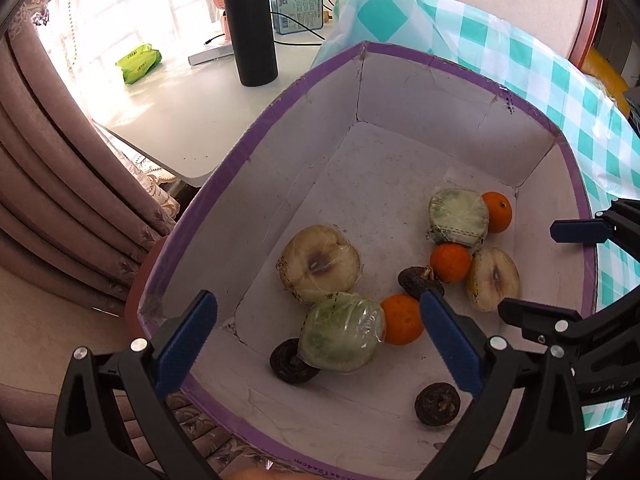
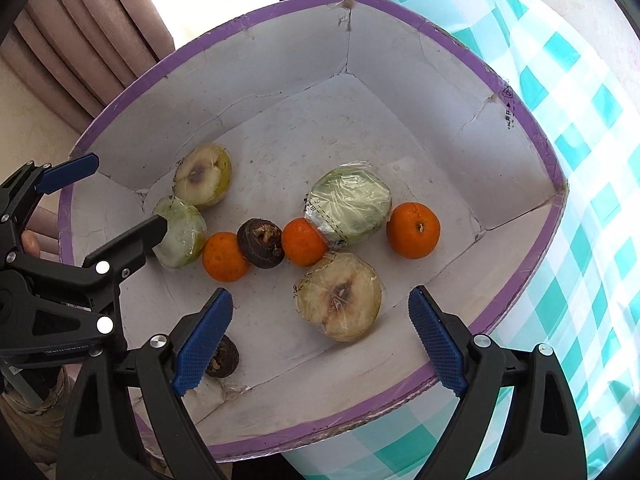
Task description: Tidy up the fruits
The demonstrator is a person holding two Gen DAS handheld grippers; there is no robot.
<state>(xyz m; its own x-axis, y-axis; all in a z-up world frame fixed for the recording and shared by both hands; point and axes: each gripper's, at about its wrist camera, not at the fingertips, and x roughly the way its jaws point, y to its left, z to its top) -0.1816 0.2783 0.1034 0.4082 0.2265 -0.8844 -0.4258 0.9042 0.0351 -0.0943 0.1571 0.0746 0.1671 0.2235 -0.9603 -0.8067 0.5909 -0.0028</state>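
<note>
A white cardboard box with a purple rim [image 1: 256, 128] [image 2: 240, 20] holds the fruit. Inside lie three oranges [image 1: 402, 320] [image 2: 413, 230], wrapped pale apple halves [image 1: 318, 270] [image 2: 340, 296], wrapped green fruit halves [image 1: 342, 336] [image 2: 350, 202] and dark wrinkled fruits [image 1: 437, 404] [image 2: 261, 243]. My left gripper [image 1: 316, 344] is open and empty above the box's near end, over a green half. My right gripper [image 2: 320, 340] is open and empty above the box, just in front of an apple half. Each gripper shows in the other's view, the right [image 1: 560, 272] and the left [image 2: 116, 196].
The box rests on a teal and white checked cloth [image 1: 520, 64] [image 2: 580, 200]. Behind it a white table [image 1: 180, 112] carries a black flask [image 1: 250, 24], a green packet [image 1: 138, 62] and a blue tin with cables [image 1: 298, 12]. Brown curtains [image 1: 60, 200] hang at the left.
</note>
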